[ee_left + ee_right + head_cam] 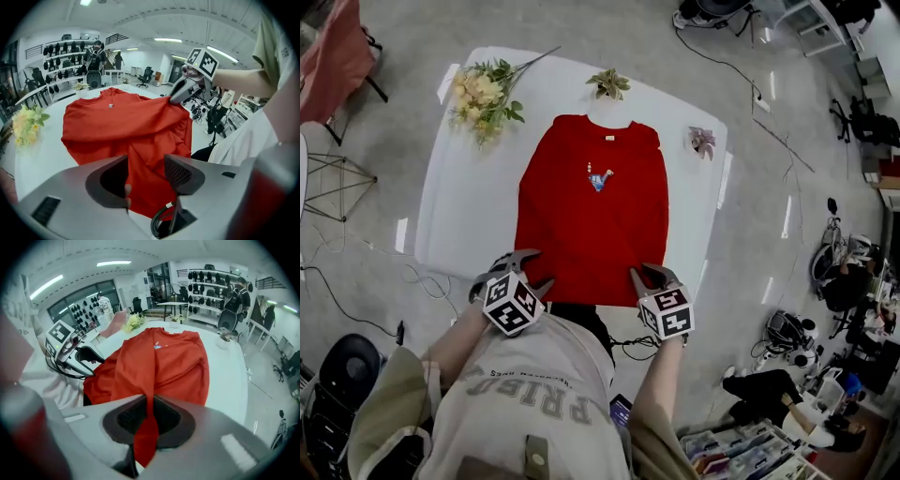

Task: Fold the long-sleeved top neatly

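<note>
A red long-sleeved top point(591, 206) lies flat on the white table point(459, 216), collar far, hem near me, with a small blue motif on the chest. My right gripper point(642, 274) is at the hem's right corner. In the right gripper view its jaws point(149, 411) are shut on a pinched fold of the red fabric point(164, 362). My left gripper point(539, 269) is at the hem's left corner. Its jaws point(146, 171) stand apart, with the red cloth point(126, 122) lying between and beyond them, not pressed.
A bunch of pale yellow flowers point(483, 94) lies at the table's far left. A small plant point(609, 82) sits beyond the collar and another point(703, 141) at the far right. Cables run over the floor on the left and right.
</note>
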A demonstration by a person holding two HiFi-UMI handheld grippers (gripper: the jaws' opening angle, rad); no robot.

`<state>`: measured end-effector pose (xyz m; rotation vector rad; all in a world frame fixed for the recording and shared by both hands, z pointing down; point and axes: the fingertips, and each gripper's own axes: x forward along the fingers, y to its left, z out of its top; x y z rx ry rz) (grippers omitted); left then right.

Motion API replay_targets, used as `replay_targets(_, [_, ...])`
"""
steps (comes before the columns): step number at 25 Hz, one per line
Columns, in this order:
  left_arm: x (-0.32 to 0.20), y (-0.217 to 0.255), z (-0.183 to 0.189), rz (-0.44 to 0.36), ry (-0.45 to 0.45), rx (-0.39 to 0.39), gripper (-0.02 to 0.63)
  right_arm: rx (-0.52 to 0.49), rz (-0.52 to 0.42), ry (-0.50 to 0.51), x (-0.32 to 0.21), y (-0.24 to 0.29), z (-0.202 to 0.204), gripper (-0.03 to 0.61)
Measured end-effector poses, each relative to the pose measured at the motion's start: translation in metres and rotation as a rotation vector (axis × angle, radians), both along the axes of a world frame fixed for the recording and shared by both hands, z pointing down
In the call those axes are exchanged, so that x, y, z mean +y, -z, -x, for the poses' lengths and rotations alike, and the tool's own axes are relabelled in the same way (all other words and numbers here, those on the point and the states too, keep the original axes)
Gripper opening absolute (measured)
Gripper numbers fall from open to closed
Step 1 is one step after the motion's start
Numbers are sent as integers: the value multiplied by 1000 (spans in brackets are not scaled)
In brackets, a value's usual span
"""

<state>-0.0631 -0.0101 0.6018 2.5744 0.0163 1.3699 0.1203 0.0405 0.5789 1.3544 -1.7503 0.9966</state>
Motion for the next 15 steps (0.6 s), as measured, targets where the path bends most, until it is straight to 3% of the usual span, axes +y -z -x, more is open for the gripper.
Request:
replay_targets(7, [11, -8, -1, 45, 147, -30, 230, 132, 99, 96, 12, -52, -28, 46])
replay_targets(11, [22, -11, -3, 45, 271, -62, 230, 115, 34, 174, 11, -49, -20, 70])
replay_targets(13, [25, -12, 0, 47, 348, -83, 230, 88, -13, 190, 12, -36, -23, 193])
replay_targets(15, [31, -15, 3, 63, 414, -106, 230, 74, -60, 209, 19, -22, -25, 204])
